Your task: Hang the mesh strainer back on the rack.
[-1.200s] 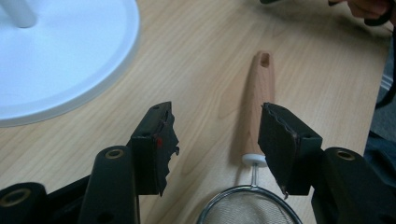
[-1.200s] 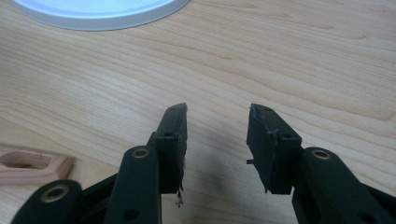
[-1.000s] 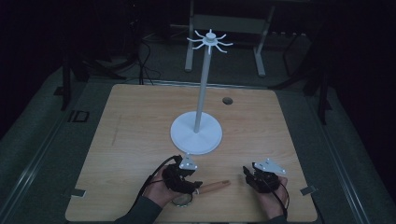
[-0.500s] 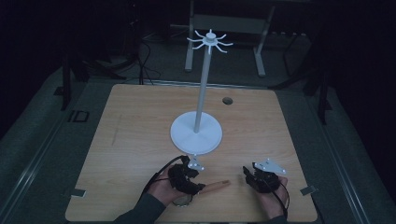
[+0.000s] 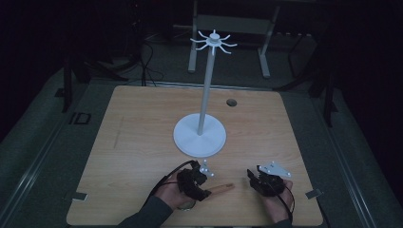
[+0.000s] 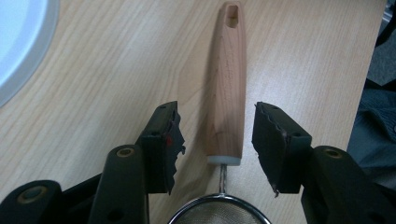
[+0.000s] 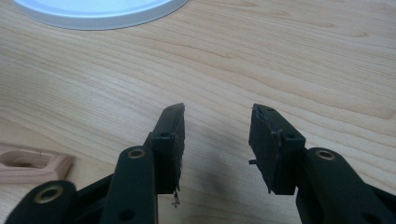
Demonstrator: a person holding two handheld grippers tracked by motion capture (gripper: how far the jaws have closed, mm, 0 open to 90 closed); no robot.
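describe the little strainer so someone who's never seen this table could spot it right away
Start at the white stand mid-table, then come toward the near edge, to the left gripper. The strainer lies flat between its open jaws. Its pale wooden handle with a hanging slot and its wire-mesh bowl set it apart.

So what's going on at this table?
A person holds a hand-held gripper in each hand at a wooden table. The left hand-held gripper is open, its jaws on either side of the wooden handle of a small strainer lying flat. The right hand-held gripper is open over bare wood. A tall white hook stand waits behind.
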